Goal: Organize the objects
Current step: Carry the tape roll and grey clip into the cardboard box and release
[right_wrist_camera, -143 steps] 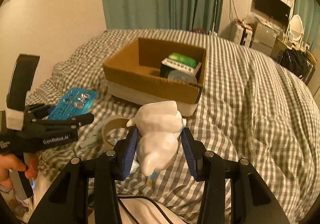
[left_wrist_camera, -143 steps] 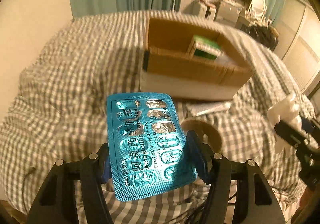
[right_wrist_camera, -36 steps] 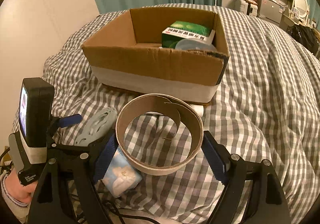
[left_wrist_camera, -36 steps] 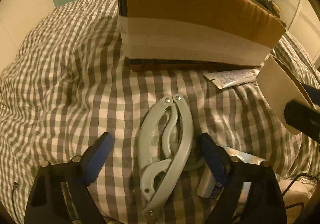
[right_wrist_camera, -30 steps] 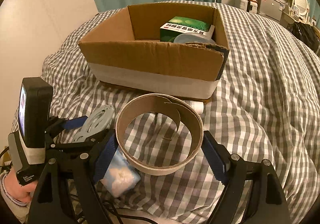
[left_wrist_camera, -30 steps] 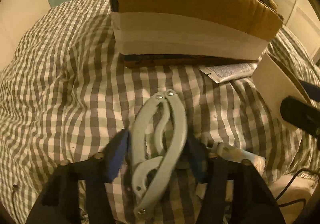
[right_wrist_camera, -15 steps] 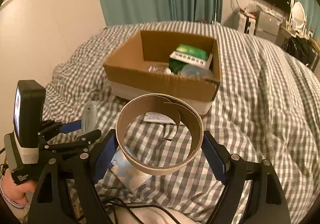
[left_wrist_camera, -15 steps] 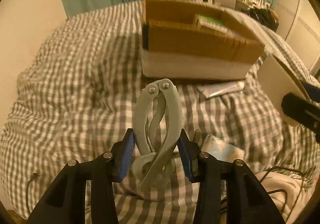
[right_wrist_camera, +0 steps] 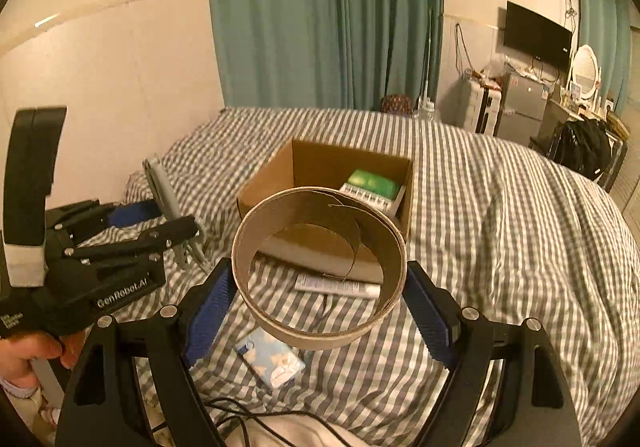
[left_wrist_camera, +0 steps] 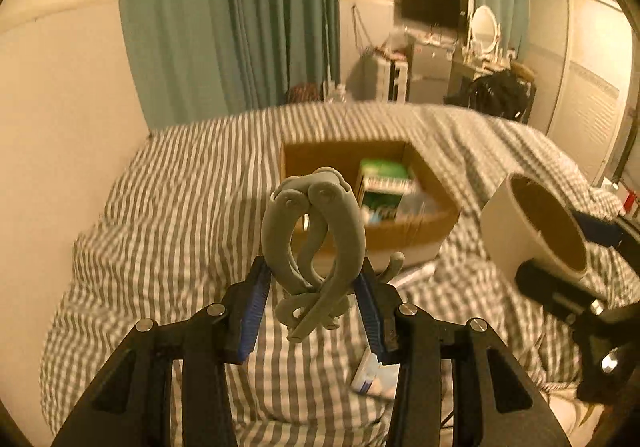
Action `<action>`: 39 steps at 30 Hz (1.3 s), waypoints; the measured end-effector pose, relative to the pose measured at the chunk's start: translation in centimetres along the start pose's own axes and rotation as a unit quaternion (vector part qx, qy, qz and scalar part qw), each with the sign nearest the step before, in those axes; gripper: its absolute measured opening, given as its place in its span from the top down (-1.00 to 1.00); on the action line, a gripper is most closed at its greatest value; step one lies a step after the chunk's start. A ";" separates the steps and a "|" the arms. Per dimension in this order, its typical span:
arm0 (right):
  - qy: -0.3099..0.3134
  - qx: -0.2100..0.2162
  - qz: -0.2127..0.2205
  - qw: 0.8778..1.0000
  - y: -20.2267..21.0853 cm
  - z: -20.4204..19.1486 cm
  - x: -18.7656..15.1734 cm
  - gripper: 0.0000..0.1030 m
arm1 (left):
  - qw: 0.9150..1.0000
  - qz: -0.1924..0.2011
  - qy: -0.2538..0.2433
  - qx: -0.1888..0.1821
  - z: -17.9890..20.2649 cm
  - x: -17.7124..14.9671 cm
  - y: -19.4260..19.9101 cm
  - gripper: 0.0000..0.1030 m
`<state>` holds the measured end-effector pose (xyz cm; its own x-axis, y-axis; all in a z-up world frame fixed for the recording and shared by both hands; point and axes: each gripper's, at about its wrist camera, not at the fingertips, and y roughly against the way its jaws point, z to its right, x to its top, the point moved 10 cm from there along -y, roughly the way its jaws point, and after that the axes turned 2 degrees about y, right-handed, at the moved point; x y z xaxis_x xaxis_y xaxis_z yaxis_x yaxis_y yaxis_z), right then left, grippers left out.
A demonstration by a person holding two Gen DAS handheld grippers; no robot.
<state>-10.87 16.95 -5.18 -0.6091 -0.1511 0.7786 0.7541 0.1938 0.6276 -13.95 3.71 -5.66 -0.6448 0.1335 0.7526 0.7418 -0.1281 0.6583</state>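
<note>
My left gripper (left_wrist_camera: 310,299) is shut on a pale grey-green hinged hand tool (left_wrist_camera: 312,231), held upright above the checked bedspread. My right gripper (right_wrist_camera: 320,299) is shut on a wide cardboard tape ring (right_wrist_camera: 320,267), also raised off the bed. Beyond both stands an open cardboard box (left_wrist_camera: 432,225) (right_wrist_camera: 320,163) holding a green carton (right_wrist_camera: 372,185). From the right wrist view the left gripper (right_wrist_camera: 180,223) with the tool (right_wrist_camera: 162,187) sits to the left, a hand (right_wrist_camera: 24,355) gripping its handle. The ring (left_wrist_camera: 536,227) appears at the right of the left wrist view.
A white tube (right_wrist_camera: 338,287) lies on the bedspread (right_wrist_camera: 500,247) in front of the box, and a small blue tissue pack (right_wrist_camera: 272,359) lies nearer me. Teal curtains (right_wrist_camera: 320,19) and a wall stand behind the bed; furniture and a TV (right_wrist_camera: 536,35) are at the far right.
The left gripper closed on the hinged tool and lifted it off the bed. Both grippers rose and pulled back, so the box now sits lower and farther away.
</note>
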 end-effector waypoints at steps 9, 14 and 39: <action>-0.004 -0.002 0.035 0.999 -1.1 2.5 6.2 -0.61 | 1.000 0.022 -0.002 -0.017 0.6 7.4 -2.1 0.15; -0.004 0.004 0.031 0.999 -4.8 3.6 8.6 -0.61 | 1.000 0.022 -0.008 -0.015 0.4 11.0 -6.2 0.15; -0.038 -0.009 -0.019 0.999 -12.5 2.6 4.0 -0.82 | 0.998 -0.029 -0.055 0.010 -0.8 10.1 -15.0 -0.49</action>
<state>-23.39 16.46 -9.91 -0.6543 -0.0842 0.7515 0.7336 0.1707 0.6578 -31.74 6.23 -7.94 -0.6638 0.2476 0.7057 0.7076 -0.0976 0.6998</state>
